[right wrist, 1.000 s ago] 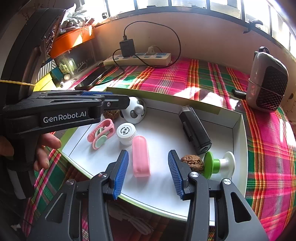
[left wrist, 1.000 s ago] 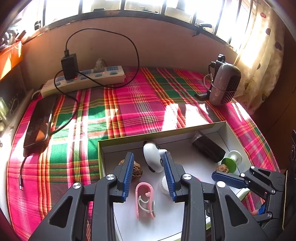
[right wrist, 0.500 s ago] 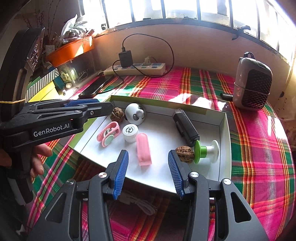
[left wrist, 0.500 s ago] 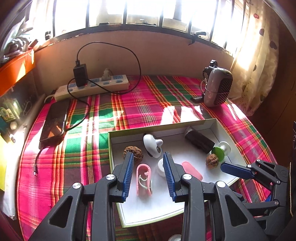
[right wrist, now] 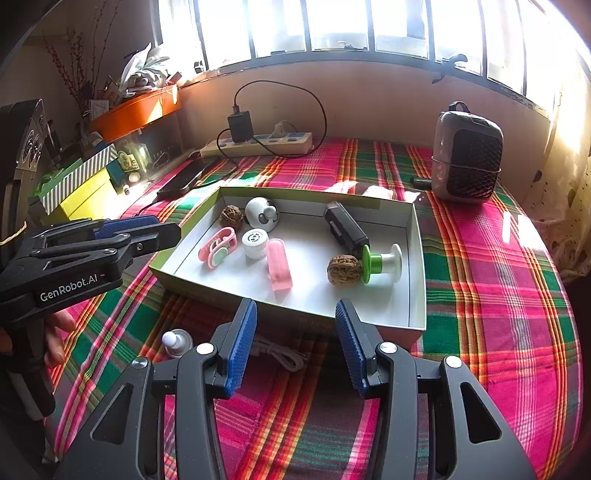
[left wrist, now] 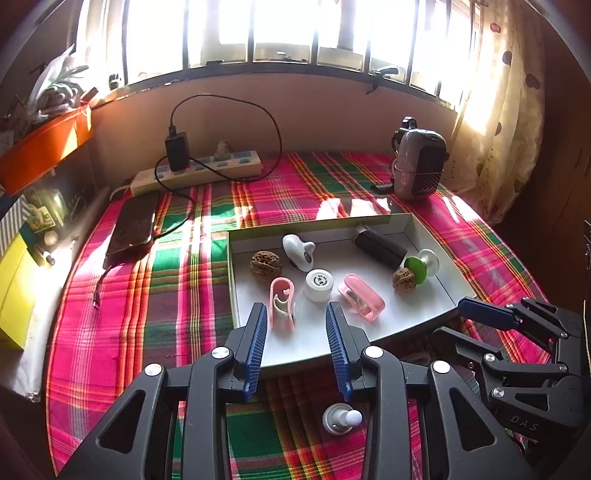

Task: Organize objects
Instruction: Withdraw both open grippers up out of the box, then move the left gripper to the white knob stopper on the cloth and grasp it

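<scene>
Below the left gripper (left wrist: 297,345), outside the tray (left wrist: 424,314), a small white bottle (left wrist: 341,419) stands nearest; both jaws spread, empty.

Sunlit room with a barred window over a plaid-covered surface

A barred window (left wrist: 280,33) runs across the far side, ahead of the tool, glaring white; below it a tan wall (left wrist: 325,114) curves along the back. A spotted cream curtain (left wrist: 506,110) hangs far right. The pink, green and orange plaid cloth (right wrist: 491,280) fills the space underneath and ahead, with sun patches on it. An orange shelf (right wrist: 136,107) with clutter sits far left
</scene>
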